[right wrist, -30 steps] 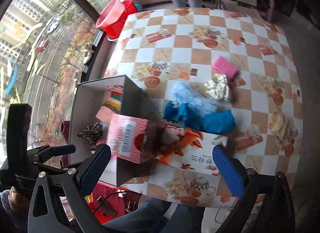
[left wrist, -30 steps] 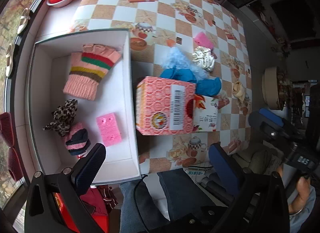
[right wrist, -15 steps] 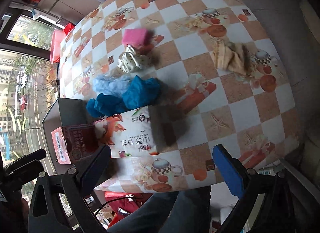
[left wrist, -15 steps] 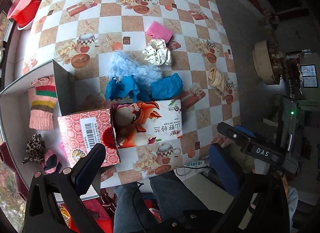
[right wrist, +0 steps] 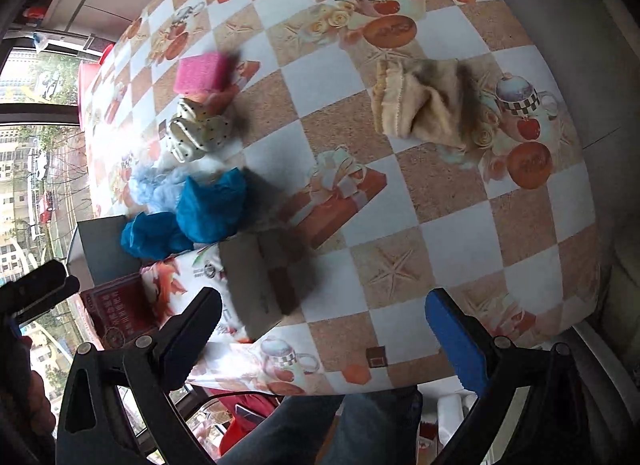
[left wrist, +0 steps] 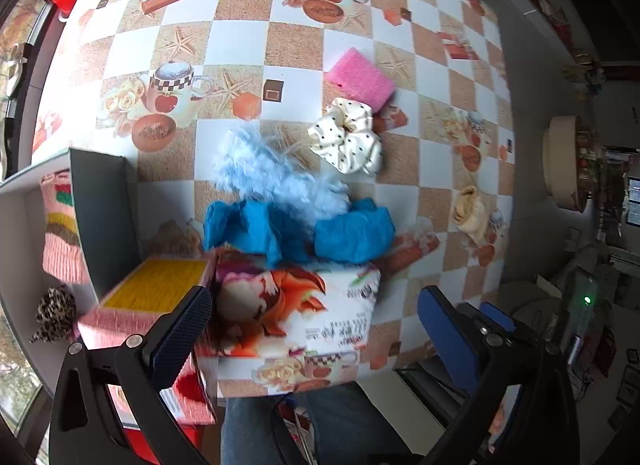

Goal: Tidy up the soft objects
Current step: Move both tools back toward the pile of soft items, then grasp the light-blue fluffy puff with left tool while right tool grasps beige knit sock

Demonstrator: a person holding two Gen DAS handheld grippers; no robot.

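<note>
Left gripper (left wrist: pixel 314 329): held above the near table edge, fingers spread wide, nothing between them; the tissue box (left wrist: pixel 296 309) lies below the gap.
Right gripper (right wrist: pixel 322 339): also over the near edge, jaws wide apart and empty, tilted toward the table's right half.
Soft objects on the table (left wrist: pixel 248 37): pink sponge (left wrist: pixel 360 77), dotted scrunchie (left wrist: pixel 348 137) touching it, pale blue fluffy piece (left wrist: pixel 272 177), blue cloth (left wrist: pixel 300 229) against the tissue box, beige cloth (right wrist: pixel 420 105) well apart at right.
White box (left wrist: pixel 24 249): at the left; striped knit (left wrist: pixel 60 233) and leopard scrunchie (left wrist: pixel 54 315) inside.
Cut off: the box's far wall hides part of the knit.
Blurred: the pink carton (left wrist: pixel 152 305) beside the left finger.
</note>
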